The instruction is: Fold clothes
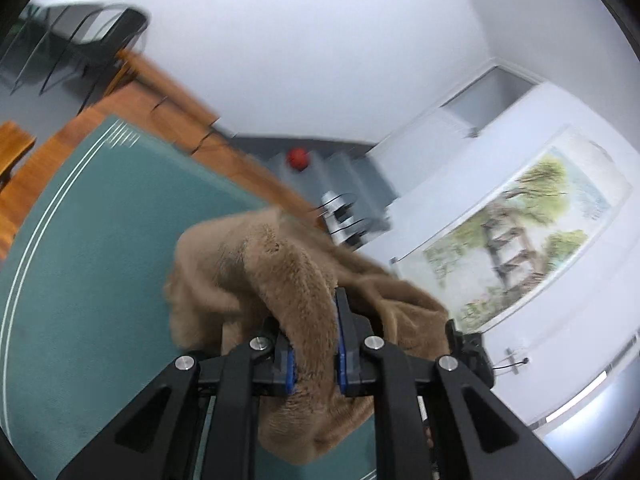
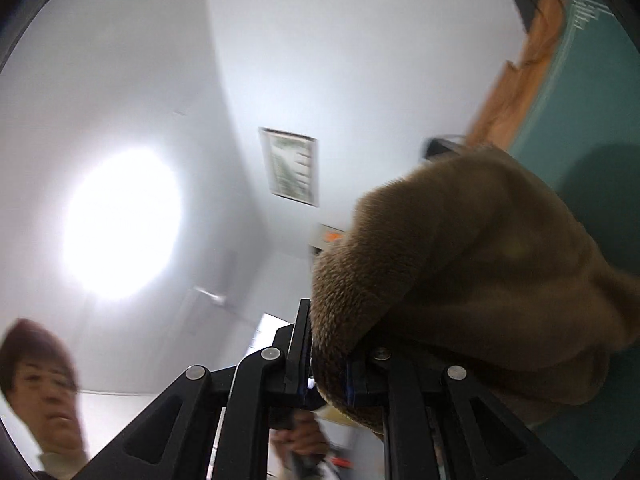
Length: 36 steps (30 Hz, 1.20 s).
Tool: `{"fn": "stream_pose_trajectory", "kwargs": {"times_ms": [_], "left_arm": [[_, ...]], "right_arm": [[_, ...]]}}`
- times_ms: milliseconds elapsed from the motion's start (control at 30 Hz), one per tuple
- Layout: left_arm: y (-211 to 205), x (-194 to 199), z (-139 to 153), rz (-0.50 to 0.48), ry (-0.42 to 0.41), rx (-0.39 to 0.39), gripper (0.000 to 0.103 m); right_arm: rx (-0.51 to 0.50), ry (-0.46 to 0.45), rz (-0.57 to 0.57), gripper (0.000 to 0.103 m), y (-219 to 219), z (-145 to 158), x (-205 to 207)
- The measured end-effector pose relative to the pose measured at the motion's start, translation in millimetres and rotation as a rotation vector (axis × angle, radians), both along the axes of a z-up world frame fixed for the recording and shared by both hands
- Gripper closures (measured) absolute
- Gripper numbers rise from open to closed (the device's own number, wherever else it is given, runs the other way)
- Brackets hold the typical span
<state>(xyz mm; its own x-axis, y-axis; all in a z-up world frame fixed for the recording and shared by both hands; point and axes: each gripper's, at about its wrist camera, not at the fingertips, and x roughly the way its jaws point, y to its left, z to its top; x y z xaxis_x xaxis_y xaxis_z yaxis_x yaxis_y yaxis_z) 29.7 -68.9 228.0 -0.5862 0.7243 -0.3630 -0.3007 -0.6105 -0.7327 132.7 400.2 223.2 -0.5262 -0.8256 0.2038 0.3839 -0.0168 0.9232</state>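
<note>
Though claw-gripped, brown fleece blocking table

A green mat with white lines is seen at nine o'clock in the left wrist view, laid on a wooden tabletop. A dark chair is seen at eleven o'clock and a red ball near the centre. A framed landscape picture is hung at three o'clock. In the right wrist view, a bright lamp is seen at nine o'clock.
</note>
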Motion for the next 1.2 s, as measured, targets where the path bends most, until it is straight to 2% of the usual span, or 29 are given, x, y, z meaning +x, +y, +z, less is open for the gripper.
{"fn": "stream_pose_trajectory", "kwargs": {"times_ms": [100, 200, 267, 333, 433, 500, 567, 633, 733, 800, 867, 900, 967, 1067, 1200], "left_arm": [[-0.4, 25.8, 41.1, 0.022, 0.103, 0.047, 0.086], [-11.3, 51.6, 74.0, 0.062, 0.198, 0.113, 0.086], [-19.5, 61.5, 81.8, 0.08, 0.229, 0.151, 0.086], [-27.5, 70.0, 75.6, 0.136, 0.218, 0.126, 0.086], [-33.2, 78.3, 36.9, 0.195, 0.103, 0.045, 0.086], [-30.0, 81.6, -3.8, 0.208, -0.014, -0.038, 0.086], [-21.9, 83.3, -56.5, 0.22, -0.162, -0.152, 0.083], [-13.3, 90.3, -99.3, 0.221, -0.268, -0.248, 0.083], [-1.1, 103.3, -154.0, 0.22, -0.403, -0.366, 0.081], [-1.2, 113.6, -169.8, 0.224, -0.442, -0.39, 0.07], [-1.9, 122.9, -173.5, 0.234, -0.451, -0.41, 0.049], [-3.5, 126.6, -171.7, 0.242, -0.443, -0.429, 0.046], [-5.9, 132.0, -168.0, 0.25, -0.427, -0.464, 0.037], [-8.9, 139.9, -159.8, 0.264, -0.397, -0.518, 0.031], [-11.2, 153.6, -147.3, 0.257, -0.34, -0.596, 0.029]], "right_arm": [[-0.102, 0.09, -0.018, 0.087, 26.1, 27.3, 20.8], [-0.143, 0.18, -0.051, 0.087, 53.9, 55.2, 43.4], [-0.159, 0.239, -0.072, 0.087, 72.1, 71.3, 60.4], [-0.093, 0.271, -0.112, 0.087, 85.2, 79.3, 81.3], [0.099, 0.142, -0.152, 0.087, 94.5, 50.9, 101.5], [0.226, 0.055, -0.179, 0.087, 100.7, 32.0, 115.0], [0.371, -0.083, -0.188, 0.087, 102.9, -1.8, 124.4], [0.527, -0.238, -0.174, 0.087, 101.8, -42.1, 134.0], [0.799, -0.309, -0.183, 0.086, 109.4, -63.3, 150.2], [1.003, -0.294, -0.19, 0.074, 97.8, -61.4, 152.6], [1.179, -0.263, -0.207, 0.028, 86.6, -56.6, 155.3], [1.241, -0.234, -0.235, 0.022, 82.2, -50.3, 158.5], [1.294, -0.213, -0.28, 0.021, 83.4, -48.7, 173.4], [1.381, -0.204, -0.363, 0.021, 82.6, -38.7, 170.4], [1.589, -0.047, -0.358, 0.021, 59.4, -27.0, 187.2]]}}
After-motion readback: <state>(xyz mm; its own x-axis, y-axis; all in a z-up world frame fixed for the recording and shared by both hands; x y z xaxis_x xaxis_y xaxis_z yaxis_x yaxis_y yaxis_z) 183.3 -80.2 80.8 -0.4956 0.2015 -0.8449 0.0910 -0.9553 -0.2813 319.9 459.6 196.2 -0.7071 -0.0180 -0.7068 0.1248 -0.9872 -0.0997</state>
